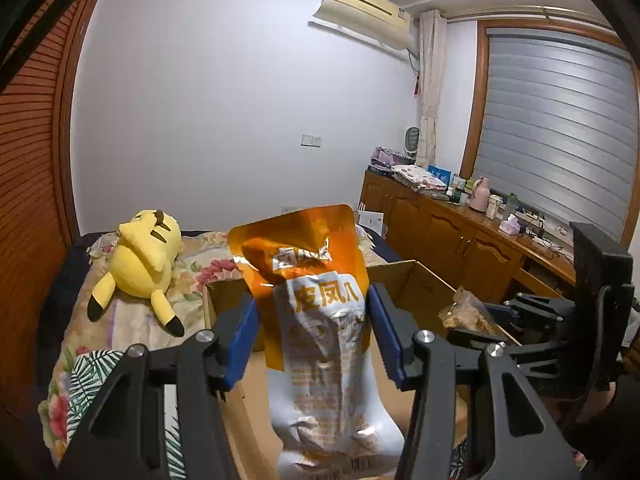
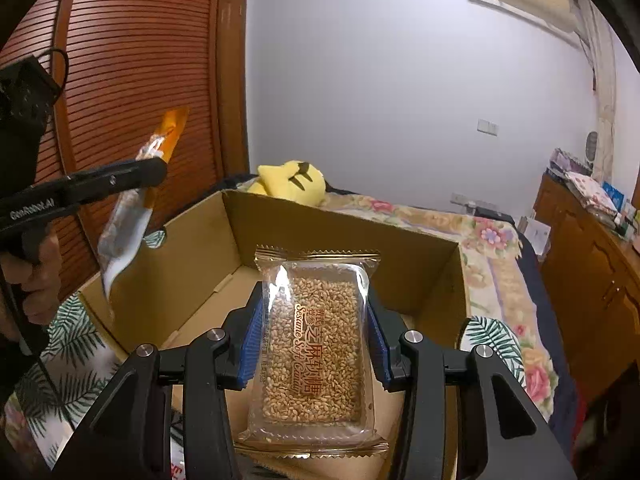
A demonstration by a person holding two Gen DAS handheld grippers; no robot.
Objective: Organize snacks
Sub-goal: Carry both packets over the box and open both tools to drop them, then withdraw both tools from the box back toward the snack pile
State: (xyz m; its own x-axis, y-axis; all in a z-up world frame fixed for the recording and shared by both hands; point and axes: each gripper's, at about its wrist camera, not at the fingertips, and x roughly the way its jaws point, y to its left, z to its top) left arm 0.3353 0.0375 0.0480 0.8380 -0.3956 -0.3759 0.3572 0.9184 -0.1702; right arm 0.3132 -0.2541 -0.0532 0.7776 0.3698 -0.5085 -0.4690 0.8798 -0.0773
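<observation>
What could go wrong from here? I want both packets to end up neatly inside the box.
1. The orange pouch sags below the left hand-held gripper, so it may slip or twist when let go.
2. The sesame candy pack is gripped by its slick wrapper sides in the right hand-held gripper and could slide out early.
3. Both are close together over the cardboard box; they might bump each other.

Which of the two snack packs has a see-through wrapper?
The sesame candy pack in the right gripper: its grains show through. The orange pouch in the left gripper is opaque.
</observation>
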